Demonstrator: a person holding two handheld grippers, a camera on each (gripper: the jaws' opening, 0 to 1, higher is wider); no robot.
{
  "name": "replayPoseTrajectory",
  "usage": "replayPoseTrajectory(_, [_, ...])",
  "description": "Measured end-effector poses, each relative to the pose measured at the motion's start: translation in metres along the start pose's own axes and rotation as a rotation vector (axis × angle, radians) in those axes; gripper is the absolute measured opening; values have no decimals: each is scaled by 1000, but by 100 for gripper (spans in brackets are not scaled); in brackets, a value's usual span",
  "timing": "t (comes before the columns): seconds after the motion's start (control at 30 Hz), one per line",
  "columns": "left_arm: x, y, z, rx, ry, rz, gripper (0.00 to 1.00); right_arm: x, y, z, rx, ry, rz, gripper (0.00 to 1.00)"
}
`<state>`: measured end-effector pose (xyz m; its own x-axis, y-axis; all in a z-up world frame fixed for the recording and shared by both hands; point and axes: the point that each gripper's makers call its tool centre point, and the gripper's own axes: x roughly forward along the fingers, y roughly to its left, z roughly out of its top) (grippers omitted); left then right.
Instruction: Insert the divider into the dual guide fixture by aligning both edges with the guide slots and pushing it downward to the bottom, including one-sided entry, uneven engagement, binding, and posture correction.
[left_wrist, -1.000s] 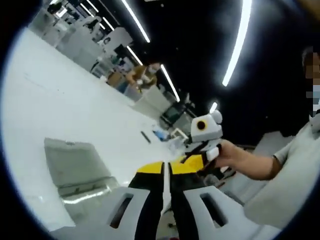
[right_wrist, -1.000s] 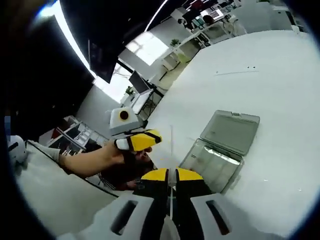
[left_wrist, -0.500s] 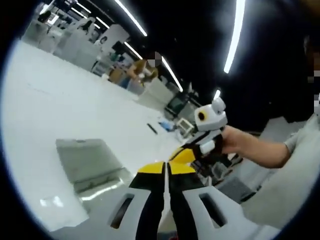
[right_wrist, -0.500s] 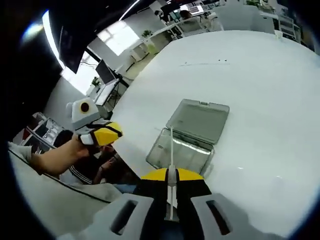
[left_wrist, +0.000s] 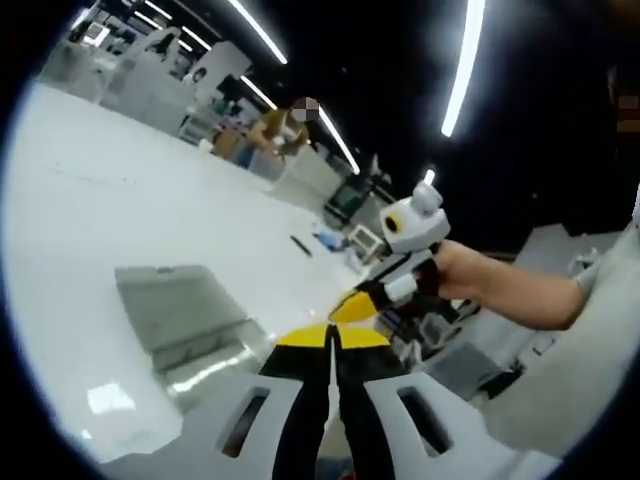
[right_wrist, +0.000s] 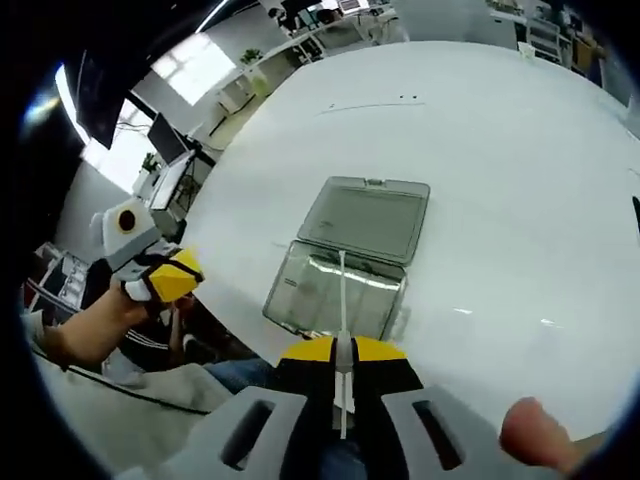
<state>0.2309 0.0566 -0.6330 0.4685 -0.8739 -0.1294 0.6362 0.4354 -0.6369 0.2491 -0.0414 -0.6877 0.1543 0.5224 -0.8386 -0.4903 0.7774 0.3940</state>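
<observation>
Right gripper view: the right hand-held gripper (right_wrist: 341, 352) grips the thin divider (right_wrist: 342, 300) edge-on, just ahead over the open clear fixture (right_wrist: 335, 295) on the white surface (right_wrist: 500, 200). The left hand-held gripper (left_wrist: 331, 338) looks clenched and empty. Lower level, both edges entering their slots together.

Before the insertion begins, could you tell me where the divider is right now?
In the right gripper view, the divider is clamped edge-on in the right gripper, above the open clear box on the white table.
</observation>
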Motion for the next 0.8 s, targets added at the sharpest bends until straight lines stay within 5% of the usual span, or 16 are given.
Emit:
replayPoseTrajectory(0.23, [-6,5,-4,10,10,8,0,11,0,-1,13,45,-47,0])
replayPoseTrajectory(0.57, [-9,10,-7,56,28,23,0,30,10,0,159,94,-46,0])
replayPoseTrajectory(0.8, [-12,16,-8,92,33,47,0,41,10,0,161,117,-87,0])
